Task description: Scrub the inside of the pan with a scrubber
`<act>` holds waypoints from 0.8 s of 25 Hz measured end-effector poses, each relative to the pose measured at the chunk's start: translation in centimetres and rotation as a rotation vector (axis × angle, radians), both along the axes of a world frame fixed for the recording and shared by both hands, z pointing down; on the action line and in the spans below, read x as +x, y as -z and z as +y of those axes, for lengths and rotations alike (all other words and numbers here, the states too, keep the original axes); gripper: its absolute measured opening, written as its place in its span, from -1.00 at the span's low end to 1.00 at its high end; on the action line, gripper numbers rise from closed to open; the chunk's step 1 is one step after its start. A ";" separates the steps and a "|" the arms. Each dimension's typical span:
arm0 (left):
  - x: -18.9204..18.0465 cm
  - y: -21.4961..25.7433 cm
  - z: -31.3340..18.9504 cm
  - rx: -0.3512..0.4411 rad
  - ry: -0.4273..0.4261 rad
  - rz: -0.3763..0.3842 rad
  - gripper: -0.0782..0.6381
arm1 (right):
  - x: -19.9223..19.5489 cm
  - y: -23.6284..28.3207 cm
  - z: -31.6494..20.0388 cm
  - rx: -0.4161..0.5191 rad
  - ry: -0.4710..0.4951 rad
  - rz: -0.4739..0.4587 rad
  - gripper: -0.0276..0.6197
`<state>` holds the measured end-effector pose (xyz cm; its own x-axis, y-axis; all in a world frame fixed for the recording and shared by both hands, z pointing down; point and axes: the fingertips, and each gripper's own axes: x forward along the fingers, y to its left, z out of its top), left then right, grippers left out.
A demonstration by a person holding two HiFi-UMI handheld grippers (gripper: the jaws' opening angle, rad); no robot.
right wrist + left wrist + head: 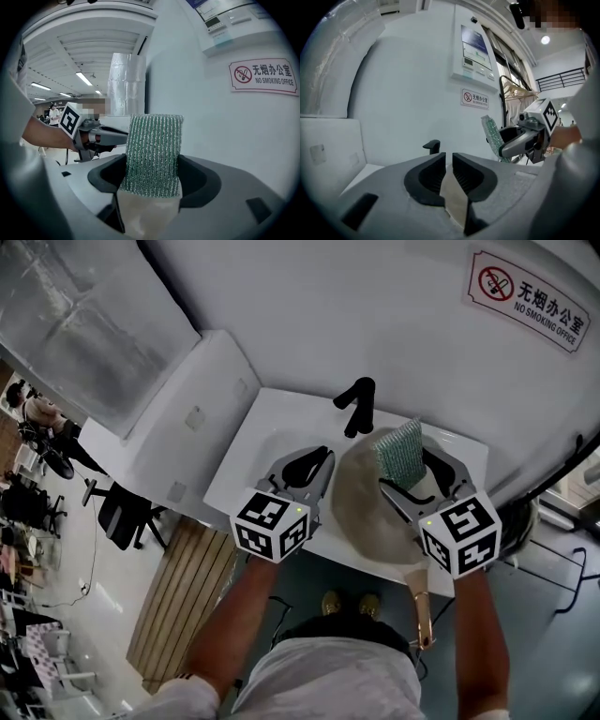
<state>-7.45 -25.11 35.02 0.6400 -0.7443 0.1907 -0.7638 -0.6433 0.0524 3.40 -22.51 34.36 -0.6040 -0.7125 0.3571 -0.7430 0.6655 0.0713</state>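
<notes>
desk (267,432): white, set against the wall; it carries the work, with the pan lying at its near right part.
pan (370,517): beige and round, inside face up, partly under the two grippers; its wooden handle (423,610) points back toward the person, and nothing holds it.
left gripper (448,161): at the pan's left rim. Its jaws are drawn in to a narrow slit, and a beige sliver of the pan fills the lower part of that slit. I judge this a pinch on the rim, there to keep the pan from sliding under the strokes.
right gripper (152,173): over the pan's far side, jaws standing wide and clamped on the two sides of the scrubber.
scrubber (153,150): a green ribbed pad, held upright with most of its length sticking out past the jaws, so a free face can be pressed onto the pan. It looks raised above the pan, not yet rubbing it.
faucet (356,404): black, just beyond the pan's far rim, clear of both grippers.
</notes>
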 end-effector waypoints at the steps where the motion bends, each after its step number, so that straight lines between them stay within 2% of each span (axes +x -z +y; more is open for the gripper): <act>1: -0.1 -0.5 -0.1 -0.019 -0.003 -0.005 -0.63 | -0.2 -0.4 -0.2 -0.011 -0.003 0.008 0.15; 3: -0.1 -1.5 -0.3 -0.059 -0.007 -0.014 -0.44 | -0.5 -1.3 -0.5 -0.034 -0.009 0.022 0.15; 9: -0.5 -4.9 -0.8 -0.187 -0.013 -0.057 -0.26 | -1.4 -4.4 -1.7 -0.112 -0.036 0.071 0.15; 20: 0.0 -11.7 -0.5 -0.459 -0.047 -0.125 -0.21 | -2.5 -11.8 -2.8 -0.303 -0.058 0.156 0.15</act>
